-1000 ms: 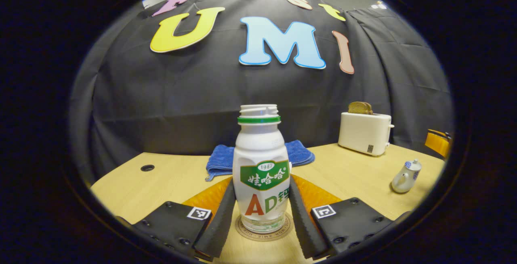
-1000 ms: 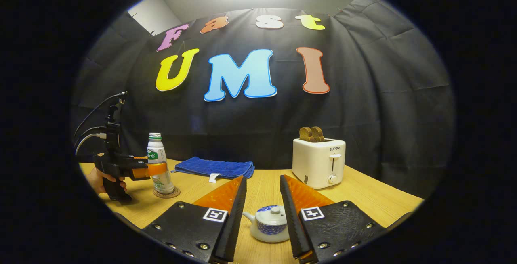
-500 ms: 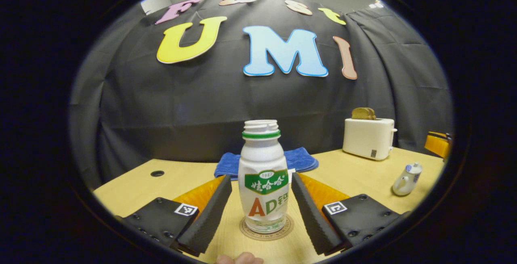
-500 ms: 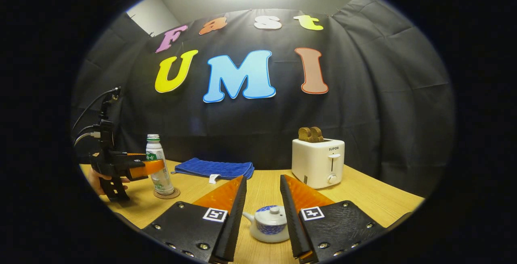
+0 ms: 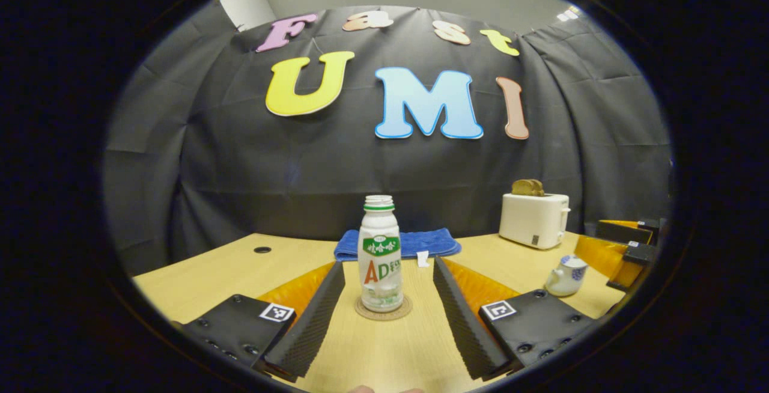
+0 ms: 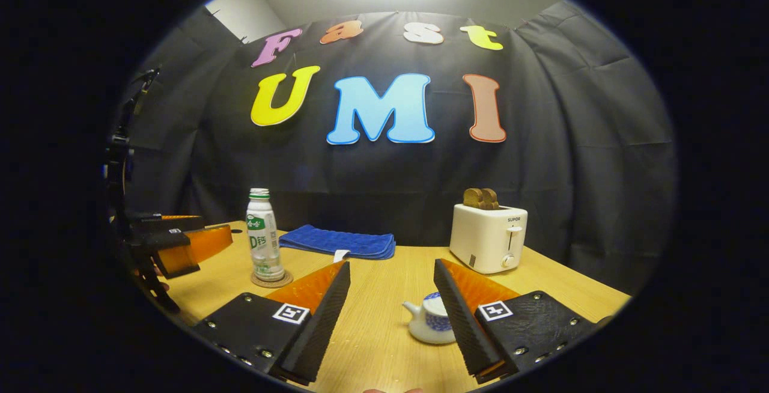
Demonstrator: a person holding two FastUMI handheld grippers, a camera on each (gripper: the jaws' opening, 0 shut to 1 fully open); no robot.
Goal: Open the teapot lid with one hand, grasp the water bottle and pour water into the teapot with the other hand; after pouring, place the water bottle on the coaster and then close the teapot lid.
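Note:
The white water bottle [image 5: 379, 255] with a green label stands upright and uncapped on the round coaster [image 5: 382, 309]. My left gripper [image 5: 387, 265] is open, a short way back from the bottle and touching nothing. The small white teapot [image 5: 566, 275] with blue pattern sits at the right, its lid on. In the right gripper view, my right gripper [image 6: 392, 265] is open above the table, and the teapot [image 6: 428, 322] sits low between the fingers, partly hidden by the right finger. The bottle [image 6: 264, 235], the coaster [image 6: 271, 279] and the left gripper [image 6: 180, 243] are at far left.
A folded blue towel [image 5: 399, 243] lies at the back of the wooden table [image 5: 228, 273]. A white toaster [image 6: 488, 238] holding bread stands at the back right. The right gripper [image 5: 625, 249] shows at the right edge of the left gripper view.
My left gripper opened off the bottle and drew back, leaving it on the coaster. My right gripper opened wider and shifted, so the teapot now sits against its right finger.

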